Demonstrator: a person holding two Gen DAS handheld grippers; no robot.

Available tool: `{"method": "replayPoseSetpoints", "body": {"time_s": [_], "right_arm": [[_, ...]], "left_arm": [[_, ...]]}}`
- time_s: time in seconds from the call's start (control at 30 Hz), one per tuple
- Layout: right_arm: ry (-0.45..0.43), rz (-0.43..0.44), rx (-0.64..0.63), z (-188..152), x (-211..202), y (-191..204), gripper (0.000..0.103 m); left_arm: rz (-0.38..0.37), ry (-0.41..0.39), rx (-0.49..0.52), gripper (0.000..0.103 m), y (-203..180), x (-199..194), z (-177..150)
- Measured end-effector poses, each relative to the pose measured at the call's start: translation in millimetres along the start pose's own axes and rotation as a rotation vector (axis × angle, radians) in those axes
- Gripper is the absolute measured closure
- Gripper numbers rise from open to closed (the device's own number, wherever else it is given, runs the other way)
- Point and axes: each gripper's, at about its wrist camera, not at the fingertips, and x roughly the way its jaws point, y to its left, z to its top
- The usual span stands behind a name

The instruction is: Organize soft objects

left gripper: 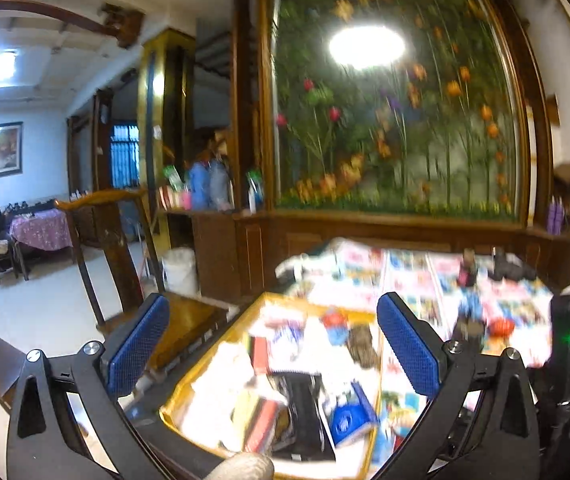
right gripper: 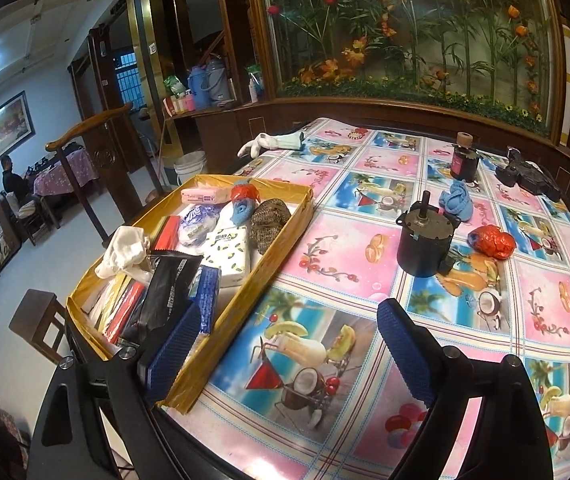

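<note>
1. Right wrist view shows the right claw (right gripper: 289, 348) with its blue pads spread wide and nothing between them, low over the near edge of the counter (right gripper: 365, 248), which wears a fruit-print cloth.
2. Its left pad (right gripper: 175, 346) sits against the near corner of a yellow-lined tray (right gripper: 285, 222) on the counter's left side.
3. That tray is crowded: a white cloth (right gripper: 123, 254) draped at its left rim, a black pouch (right gripper: 167, 286), a lemon-print tissue pack (right gripper: 231, 254), a brown knitted piece (right gripper: 268, 220), a blue-and-white ball (right gripper: 198, 224) and a pink pack (right gripper: 204, 196) at the far end.
4. Soft things lying outside the tray: a blue cloth (right gripper: 456, 200) and an orange-red crumpled bundle (right gripper: 492, 242) to the right, near each other, and a white-and-green glove (right gripper: 275, 142) at the counter's far left edge.
5. A black cylinder motor (right gripper: 425, 246) stands between the blue cloth and the claw; a small dark jar (right gripper: 464, 160) stands farther back.
6. Left wrist view is blurred; the left claw (left gripper: 273, 348) is also spread wide and empty, held above the same tray (left gripper: 189, 392).
7. A wooden chair (left gripper: 133, 264) stands just left of the counter.
</note>
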Motion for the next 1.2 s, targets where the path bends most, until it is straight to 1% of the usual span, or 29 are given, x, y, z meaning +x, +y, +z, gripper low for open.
{"method": "replayPoseSetpoints", "body": {"time_s": [0.1, 0.17, 0.23, 0.6, 0.9, 1.2], "right_arm": [[-0.008, -0.01, -0.026, -2, -3, 3, 0.012], [-0.005, -0.008, -0.037, -4, -2, 5, 0.012], [0.0, -0.005, -0.046, -5, 0, 8, 0.012], [0.031, -0.015, -0.107, -7, 18, 27, 0.012], [0.051, -0.008, -0.11, -6, 30, 30, 0.012], [0.06, -0.005, -0.119, -7, 36, 32, 0.012]], "left_arm": [[-0.023, 0.076, -0.007, 0.0, -6, 4, -4], [-0.03, 0.109, -0.022, 0.0, -5, 8, -8], [-0.02, 0.131, -0.018, 0.0, -6, 11, -10], [-0.002, 0.212, 0.006, 0.0, -6, 30, -26], [-0.008, 0.275, 0.0, 0.0, -3, 45, -33], [-0.006, 0.297, -0.001, 0.0, -3, 52, -37]]}}
